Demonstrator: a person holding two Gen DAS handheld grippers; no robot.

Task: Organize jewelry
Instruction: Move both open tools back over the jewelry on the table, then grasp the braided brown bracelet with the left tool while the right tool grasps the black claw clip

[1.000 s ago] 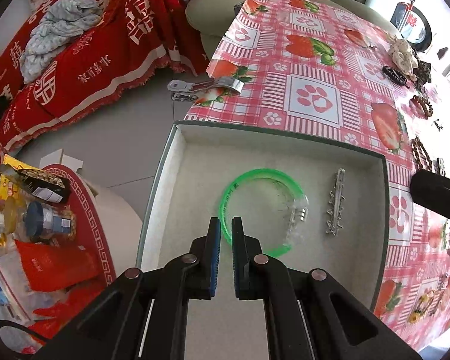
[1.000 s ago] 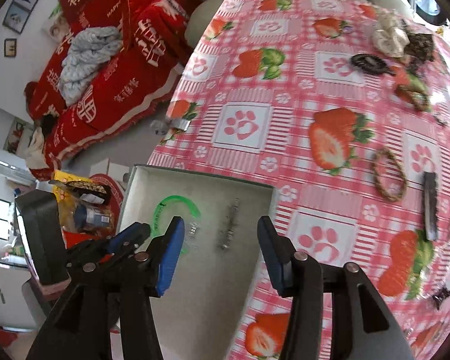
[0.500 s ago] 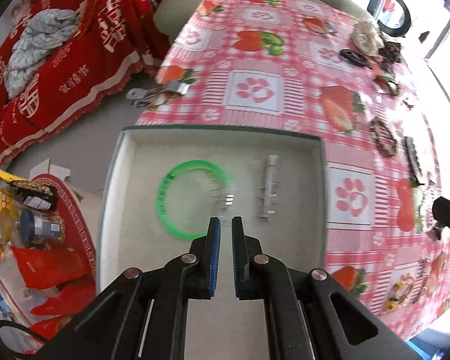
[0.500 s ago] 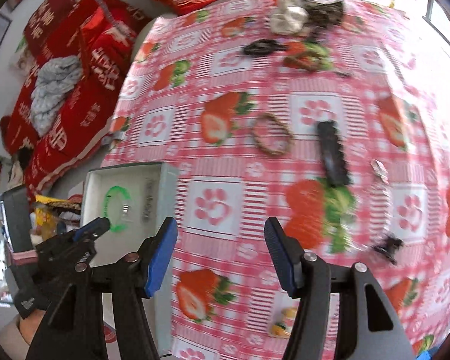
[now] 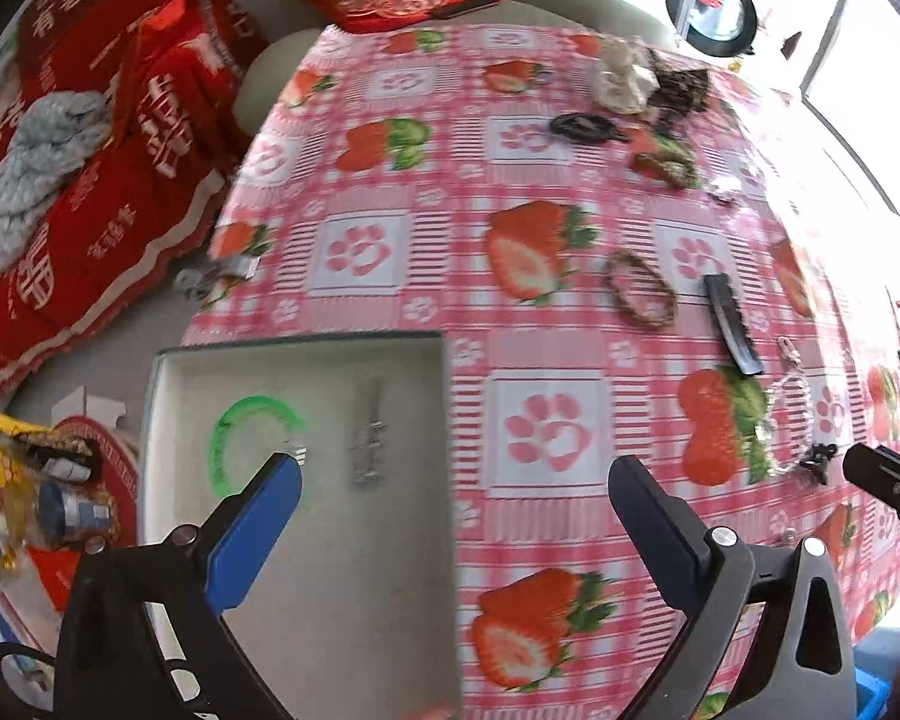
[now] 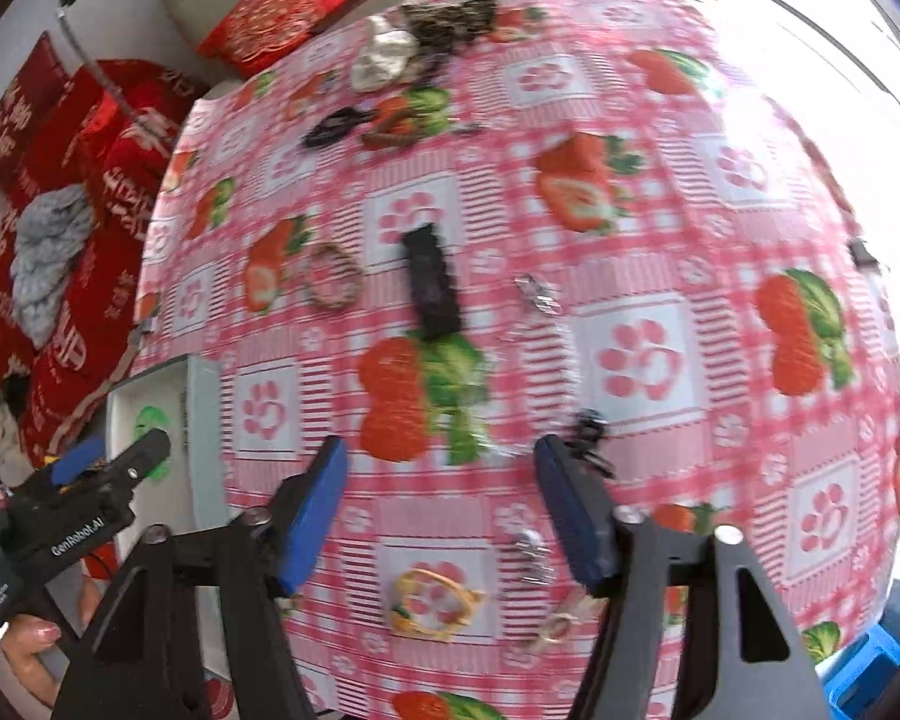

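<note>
Taking the white tray at the table's near left corner as the landmark: the left gripper hangs over the tray's right wall, its jaws just sprung fully wide with nothing between them, while the right gripper hovers well to the tray's right over the open tablecloth, its jaws also just widened and empty. Already inside the tray lie a green bangle and a silver bar clip, the clip's long axis running away from the camera. The pieces still loose all lie to the right of the tray, so the right gripper looks the nearer hand for the next pick. Closest to its fingers, just beyond the right fingertip, is a small dark charm; below the jaws sit a gold bracelet and a small silver clasp. Farther from the tray lies a black comb clip, its long axis pointing away from the fingers and slightly leaning left, so the jaws would likely straddle it across its width; a beaded bracelet lies just left of it. At the table's far edge a heap of scrunchies and dark chains waits. Beyond the table stand a pale sofa with a red cushion and red printed throws.
</note>
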